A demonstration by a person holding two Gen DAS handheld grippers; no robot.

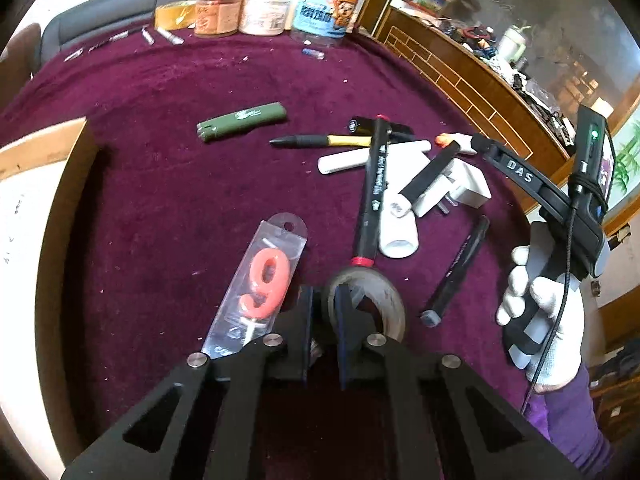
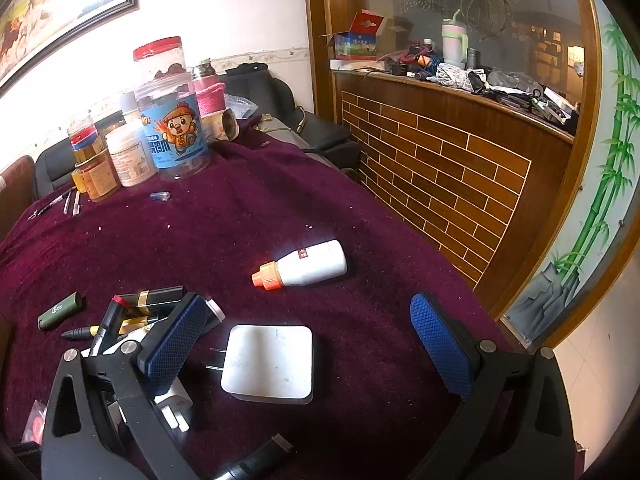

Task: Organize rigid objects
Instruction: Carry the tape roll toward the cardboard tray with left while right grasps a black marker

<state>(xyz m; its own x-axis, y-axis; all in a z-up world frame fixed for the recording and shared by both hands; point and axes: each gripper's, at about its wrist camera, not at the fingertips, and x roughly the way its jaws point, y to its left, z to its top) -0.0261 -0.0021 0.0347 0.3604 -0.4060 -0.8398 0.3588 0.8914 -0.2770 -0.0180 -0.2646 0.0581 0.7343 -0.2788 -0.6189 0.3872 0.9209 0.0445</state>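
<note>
My left gripper (image 1: 323, 330) is shut on the near rim of a tape roll (image 1: 384, 300) on the purple cloth. A packaged red "9" candle (image 1: 262, 284) lies just left of it. Ahead lies a pile: a black marker with red ends (image 1: 374, 188), white tubes (image 1: 360, 158), a white charger (image 1: 460, 188), a black pen (image 1: 458, 270) and a green lighter (image 1: 242, 122). My right gripper (image 2: 308, 344) is open above a flat white plug adapter (image 2: 268, 362). A white bottle with an orange cap (image 2: 308, 266) lies beyond it. The right gripper also shows in the left wrist view (image 1: 560, 208).
Jars and tubs (image 2: 160, 136) stand at the table's far edge, with small pens (image 2: 70, 202) beside them. A wooden counter with brick pattern (image 2: 440, 168) runs along the right. A cardboard box (image 1: 32, 200) stands at the left of the table.
</note>
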